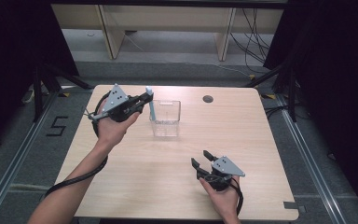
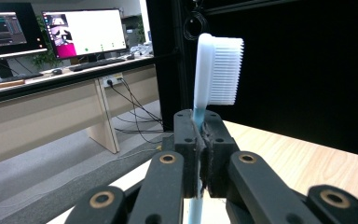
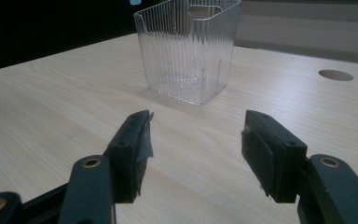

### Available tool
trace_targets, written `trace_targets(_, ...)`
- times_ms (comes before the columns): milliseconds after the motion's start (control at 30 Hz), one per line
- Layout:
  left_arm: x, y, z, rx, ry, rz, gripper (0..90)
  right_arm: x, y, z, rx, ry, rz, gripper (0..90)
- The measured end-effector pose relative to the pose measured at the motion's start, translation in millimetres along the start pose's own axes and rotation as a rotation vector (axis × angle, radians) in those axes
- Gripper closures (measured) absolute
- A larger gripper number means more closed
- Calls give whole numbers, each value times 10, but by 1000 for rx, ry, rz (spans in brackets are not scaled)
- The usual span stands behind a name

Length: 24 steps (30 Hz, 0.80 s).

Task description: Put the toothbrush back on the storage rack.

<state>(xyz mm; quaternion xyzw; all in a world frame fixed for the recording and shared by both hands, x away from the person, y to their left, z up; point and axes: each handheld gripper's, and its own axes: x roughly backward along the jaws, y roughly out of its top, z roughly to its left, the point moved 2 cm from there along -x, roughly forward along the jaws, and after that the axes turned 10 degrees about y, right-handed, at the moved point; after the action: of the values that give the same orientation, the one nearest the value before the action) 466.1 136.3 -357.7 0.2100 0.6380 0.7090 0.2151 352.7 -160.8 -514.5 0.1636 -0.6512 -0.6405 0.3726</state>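
Light wood table [image 1: 135, 186] takes up the middle of the high view, with grey floor and dark curtains around it, and a clear ribbed plastic bin [image 1: 165, 118] sits a bit above the frame's centre. Up at the upper left, the left gripper [image 1: 148, 99] is clamped tight on the blue handle of a toothbrush [image 2: 216, 70], held upright just left of the bin with its white bristle head on top. Down at the lower right, the right gripper [image 1: 202, 158] has its jaws spread wide with nothing between them, aimed toward the bin but well apart from it.
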Motion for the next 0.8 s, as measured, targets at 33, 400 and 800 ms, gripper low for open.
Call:
trace_targets(33, -9, -2, 7, 0, 3, 0, 858, -1, 3, -15, 21, -3, -3, 427)
trace_targets(400, -85, -71, 104, 5, 30, 6, 858, -19, 4, -17, 30, 7, -22, 422)
trace_targets(800, -154, -148, 144, 16, 42, 9, 858, -18, 8, -15, 30, 6, -24, 420)
